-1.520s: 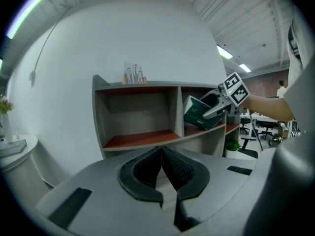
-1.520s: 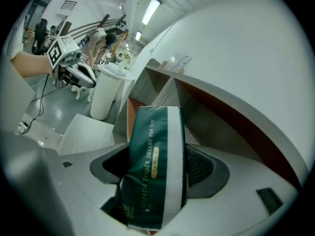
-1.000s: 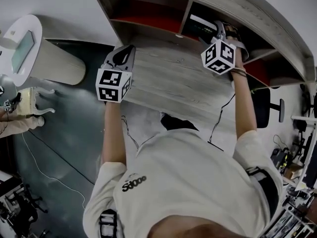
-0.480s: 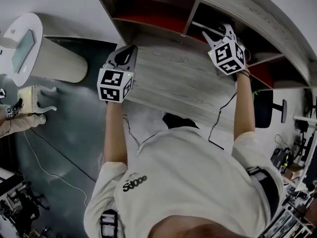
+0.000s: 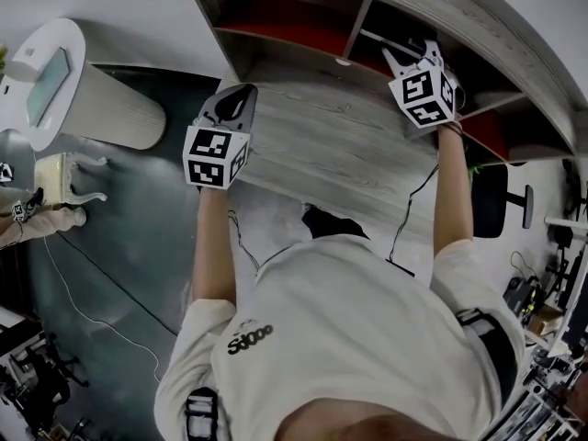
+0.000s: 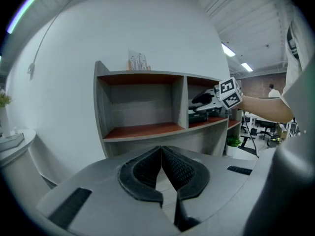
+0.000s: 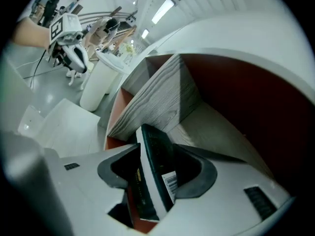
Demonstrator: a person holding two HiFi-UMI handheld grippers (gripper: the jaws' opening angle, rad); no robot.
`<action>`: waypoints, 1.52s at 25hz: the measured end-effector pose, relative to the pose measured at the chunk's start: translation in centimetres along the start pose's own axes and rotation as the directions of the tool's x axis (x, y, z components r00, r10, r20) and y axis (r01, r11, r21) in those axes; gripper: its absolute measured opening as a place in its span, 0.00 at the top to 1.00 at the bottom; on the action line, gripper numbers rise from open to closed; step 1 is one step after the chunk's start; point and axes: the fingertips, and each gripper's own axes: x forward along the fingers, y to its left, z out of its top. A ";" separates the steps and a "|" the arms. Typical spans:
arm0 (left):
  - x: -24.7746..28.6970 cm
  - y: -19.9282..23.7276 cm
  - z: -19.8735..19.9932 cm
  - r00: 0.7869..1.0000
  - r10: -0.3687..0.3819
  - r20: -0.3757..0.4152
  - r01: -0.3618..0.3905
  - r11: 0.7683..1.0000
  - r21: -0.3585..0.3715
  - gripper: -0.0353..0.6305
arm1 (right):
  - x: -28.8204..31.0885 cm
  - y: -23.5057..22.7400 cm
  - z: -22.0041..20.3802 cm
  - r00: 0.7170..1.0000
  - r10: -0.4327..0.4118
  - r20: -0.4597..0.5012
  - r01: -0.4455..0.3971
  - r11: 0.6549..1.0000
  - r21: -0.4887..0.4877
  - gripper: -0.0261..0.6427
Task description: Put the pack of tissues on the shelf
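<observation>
Dark flat pack of tissues (image 7: 160, 168) sits clamped edgewise in your right gripper (image 7: 157, 149), jaws just closed, seemingly to slot into the grey wooden shelf (image 7: 162, 97).

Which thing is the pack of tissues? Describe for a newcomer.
Find the grey wood-grain shelf with red-brown floors; go to its right compartment. There the right gripper, fingers having just closed, pinches the pack of tissues edge-on: a flat dark slab with a white edge, marked out by its barcode label.
</observation>
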 end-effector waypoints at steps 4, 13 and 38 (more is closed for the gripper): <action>-1.9 -1.5 0.5 1.000 -0.005 0.022 0.005 1.000 0.017 0.92 | -4.1 -0.9 0.4 0.995 -0.093 0.028 0.089 0.988 0.124 0.69; -8.1 -7.7 1.7 0.995 -0.033 0.094 0.025 0.996 0.084 0.92 | -15.6 3.4 -1.5 0.992 -0.117 0.039 0.081 0.860 0.504 0.95; -24.8 -23.5 6.0 0.965 -0.110 0.239 0.046 0.965 0.259 0.92 | -45.3 12.3 3.2 0.957 -0.254 0.137 0.149 0.842 0.518 0.95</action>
